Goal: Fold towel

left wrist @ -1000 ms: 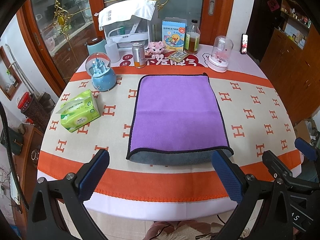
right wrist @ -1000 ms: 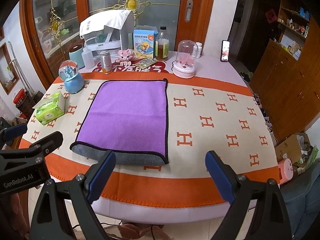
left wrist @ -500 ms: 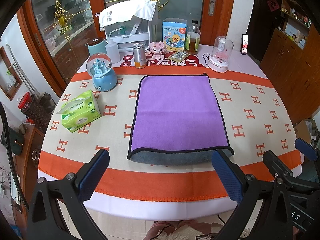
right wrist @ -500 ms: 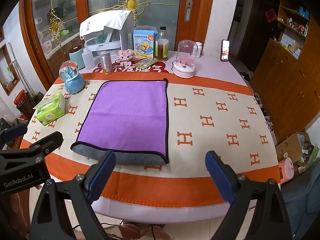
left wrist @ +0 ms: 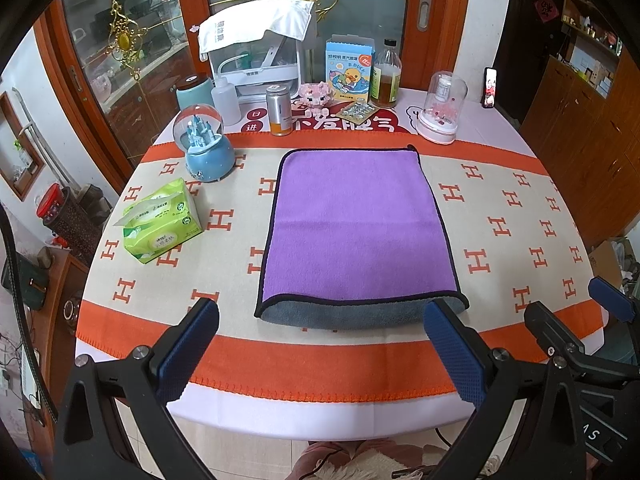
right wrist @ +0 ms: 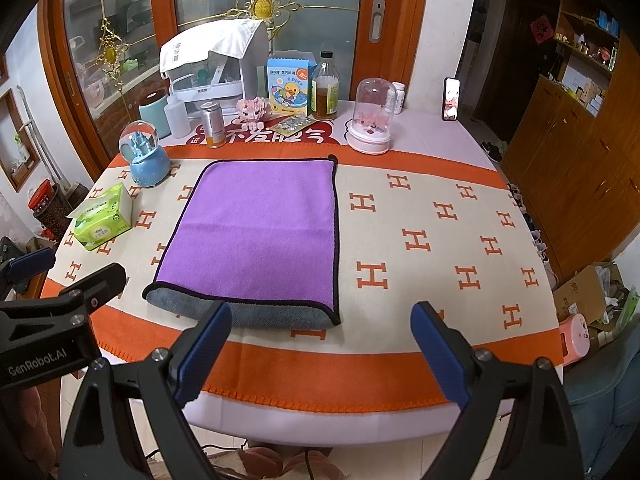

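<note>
A purple towel [left wrist: 356, 224] with a black hem lies flat on the table, folded over so its grey underside shows along the near edge [left wrist: 352, 314]. It also shows in the right wrist view [right wrist: 264, 232]. My left gripper [left wrist: 320, 324] is open and empty, held above the table's near edge in front of the towel. My right gripper [right wrist: 320, 328] is open and empty, near the towel's near right corner. The right gripper also shows at the right of the left wrist view [left wrist: 576, 332], and the left gripper at the left of the right wrist view [right wrist: 60, 304].
The table has an orange and cream cloth [left wrist: 520, 240]. A green tissue pack [left wrist: 160, 220] and a blue snow globe [left wrist: 206, 148] stand left of the towel. Bottles, a can [left wrist: 279, 110], a box, a glass dome [left wrist: 440, 108] and a white rack stand along the back.
</note>
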